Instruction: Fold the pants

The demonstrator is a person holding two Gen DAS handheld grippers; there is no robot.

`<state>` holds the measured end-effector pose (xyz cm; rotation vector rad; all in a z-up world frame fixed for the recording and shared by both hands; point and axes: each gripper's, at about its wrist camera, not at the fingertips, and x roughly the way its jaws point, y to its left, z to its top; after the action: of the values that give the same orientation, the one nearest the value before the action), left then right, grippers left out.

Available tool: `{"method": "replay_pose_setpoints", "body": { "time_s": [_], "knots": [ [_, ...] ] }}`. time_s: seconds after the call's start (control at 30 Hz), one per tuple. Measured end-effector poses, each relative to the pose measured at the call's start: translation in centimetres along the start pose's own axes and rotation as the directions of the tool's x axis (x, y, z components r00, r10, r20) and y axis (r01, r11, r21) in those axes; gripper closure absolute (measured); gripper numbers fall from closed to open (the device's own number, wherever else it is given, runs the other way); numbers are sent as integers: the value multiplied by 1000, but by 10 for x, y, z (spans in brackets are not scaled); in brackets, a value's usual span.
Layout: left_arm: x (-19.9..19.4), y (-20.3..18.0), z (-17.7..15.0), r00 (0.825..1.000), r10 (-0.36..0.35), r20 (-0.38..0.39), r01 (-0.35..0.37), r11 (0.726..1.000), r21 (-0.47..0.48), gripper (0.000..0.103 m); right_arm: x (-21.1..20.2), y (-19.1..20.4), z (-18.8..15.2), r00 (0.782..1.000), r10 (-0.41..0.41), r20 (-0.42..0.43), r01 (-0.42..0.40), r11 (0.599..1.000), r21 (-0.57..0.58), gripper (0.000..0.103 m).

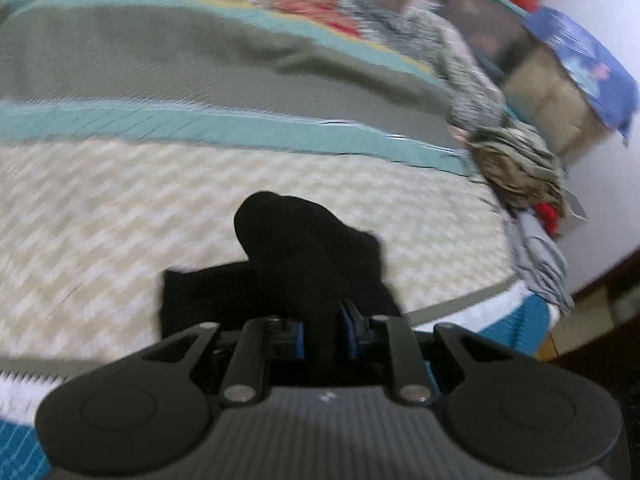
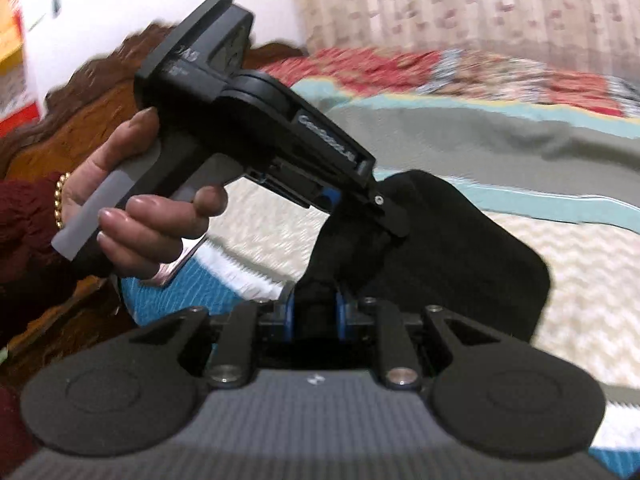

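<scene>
The black pants (image 1: 308, 248) lie bunched on the cream bedspread (image 1: 120, 208). In the left wrist view a fold of them rises between the blue pads of my left gripper (image 1: 323, 320), which is shut on the fabric. The right wrist view shows the pants (image 2: 460, 252) as a broad dark panel on the bed. One edge is pulled up into my right gripper (image 2: 316, 316), whose blue pads press on the cloth. There the left gripper (image 2: 390, 220), held by a hand (image 2: 132, 208), bites the pants just beyond my right fingers.
An olive blanket (image 1: 160, 60) with teal borders covers the far half of the bed. A shaggy grey-brown throw (image 1: 516, 164) and grey cloth (image 1: 544, 264) sit at the bed's right edge. A carved wooden headboard (image 2: 80, 120) and a curtain (image 2: 480, 4) stand behind.
</scene>
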<state>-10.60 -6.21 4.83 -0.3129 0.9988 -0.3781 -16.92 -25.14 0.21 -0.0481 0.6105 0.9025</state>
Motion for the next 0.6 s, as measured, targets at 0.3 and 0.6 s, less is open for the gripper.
{"method": "replay_pose_setpoints", "body": {
  "time_s": [0.3, 0.6],
  "knots": [
    [59, 76, -51, 997, 51, -60, -62, 975, -213, 79, 79, -1, -27, 971, 58, -231, -55, 998, 20, 46],
    [11, 61, -46, 984, 169, 57, -159, 977, -142, 56, 18, -38, -1, 984, 169, -53, -154, 962, 225, 45]
  ]
}}
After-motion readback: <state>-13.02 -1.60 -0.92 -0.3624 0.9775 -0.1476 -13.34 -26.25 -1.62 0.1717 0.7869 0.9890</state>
